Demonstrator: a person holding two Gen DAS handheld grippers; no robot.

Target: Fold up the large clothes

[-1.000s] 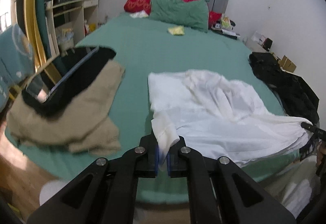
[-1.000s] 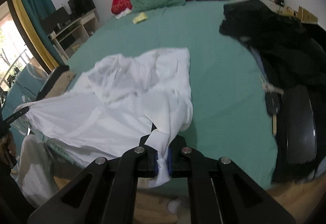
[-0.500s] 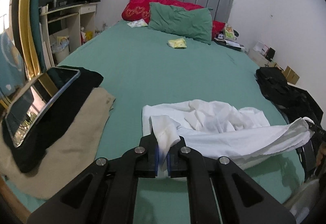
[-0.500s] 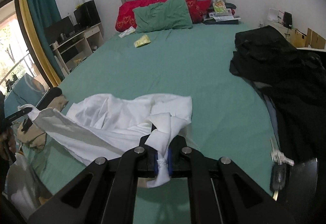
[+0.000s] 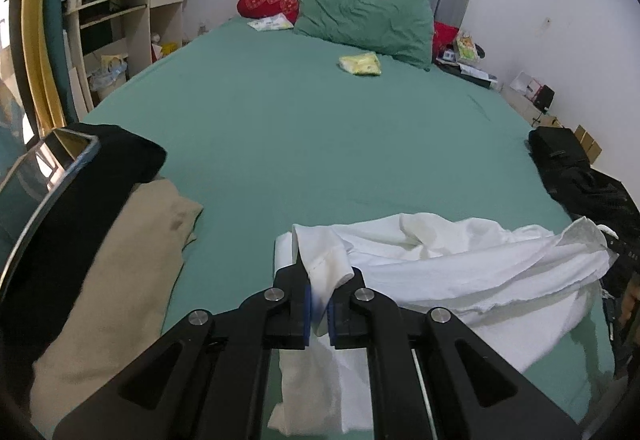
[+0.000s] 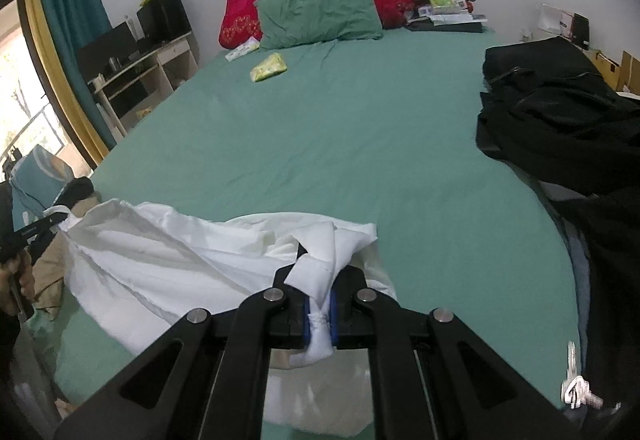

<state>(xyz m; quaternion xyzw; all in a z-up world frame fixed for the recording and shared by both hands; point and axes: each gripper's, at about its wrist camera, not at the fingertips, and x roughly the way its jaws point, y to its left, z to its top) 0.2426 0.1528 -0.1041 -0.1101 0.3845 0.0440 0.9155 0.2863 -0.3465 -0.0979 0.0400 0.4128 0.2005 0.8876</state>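
Note:
A large white shirt (image 5: pixel 460 264) hangs stretched between my two grippers above the near edge of the green bed (image 5: pixel 320 127). My left gripper (image 5: pixel 319 310) is shut on one corner of the shirt. My right gripper (image 6: pixel 319 314) is shut on the other corner, with a bunch of cloth poking out below the jaws. The shirt (image 6: pixel 168 260) sags in the middle and its lower part drapes over the bed's front edge. The right gripper also shows at the far right of the left wrist view (image 5: pixel 616 248), and the left gripper at the far left of the right wrist view (image 6: pixel 36 228).
A beige garment (image 5: pixel 120 272) with a black one and a tablet (image 5: pixel 36 175) on it lies at the bed's left. A black clothes pile (image 6: pixel 560 111) lies at the right, keys (image 6: pixel 576 392) near it. Pillows (image 5: pixel 360 19) and a yellow packet (image 5: pixel 360 63) sit far back.
Both grippers have lifted and moved forward with the shirt. The shirt, spread flat on the bed before, is now gathered and hangs between them.

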